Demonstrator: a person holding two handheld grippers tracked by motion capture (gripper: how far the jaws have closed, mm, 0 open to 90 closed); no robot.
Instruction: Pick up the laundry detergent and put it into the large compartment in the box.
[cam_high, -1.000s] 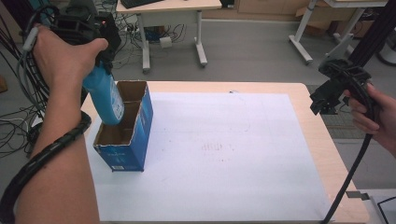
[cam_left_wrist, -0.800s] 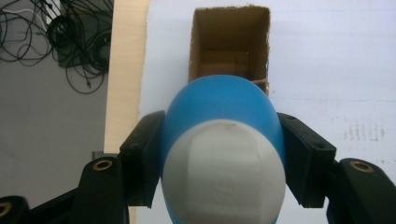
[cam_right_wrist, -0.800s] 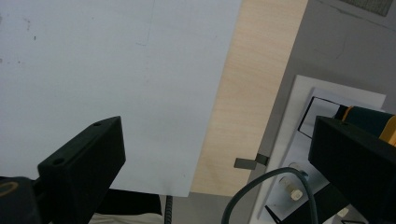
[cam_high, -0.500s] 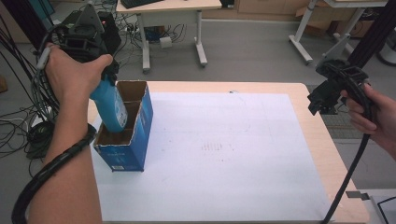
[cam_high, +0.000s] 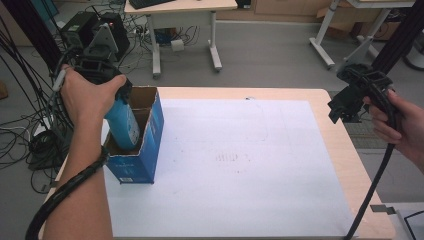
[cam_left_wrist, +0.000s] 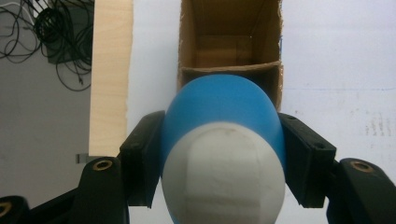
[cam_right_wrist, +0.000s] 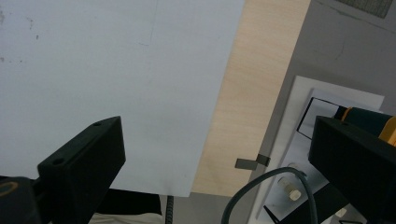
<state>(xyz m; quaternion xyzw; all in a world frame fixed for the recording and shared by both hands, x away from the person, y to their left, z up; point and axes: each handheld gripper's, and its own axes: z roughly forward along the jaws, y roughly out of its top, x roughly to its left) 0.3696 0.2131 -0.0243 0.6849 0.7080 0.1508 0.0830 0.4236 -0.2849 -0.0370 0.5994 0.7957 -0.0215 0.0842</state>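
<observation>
Right now my left gripper (cam_left_wrist: 219, 158) is clamping a blue bottle (cam_left_wrist: 223, 121) with a white cap, one black jaw pressing on each side of its body at the bottom centre of the left gripper view. Above the bottle in that view, the open cardboard box (cam_left_wrist: 231, 42) is showing its brown inside and a divider wall, and the bottle's far end is overlapping the near compartment. In the high view, at the left of the frame, my left hand (cam_high: 90, 95) is holding that gripper (cam_high: 117, 105) above the blue box (cam_high: 145, 145), and the bottle (cam_high: 122, 125) is tilting down into the box's open top. The box is sitting on the white sheet (cam_high: 235, 170) near the table's (cam_high: 345, 150) left edge. At the right edge of the high view, my right gripper (cam_high: 345, 107) is hanging over the table's right rim, well apart from the box. In the right gripper view its jaws are standing wide apart with nothing between them, over the sheet's edge (cam_right_wrist: 140, 70) and the wood strip (cam_right_wrist: 252, 93).
</observation>
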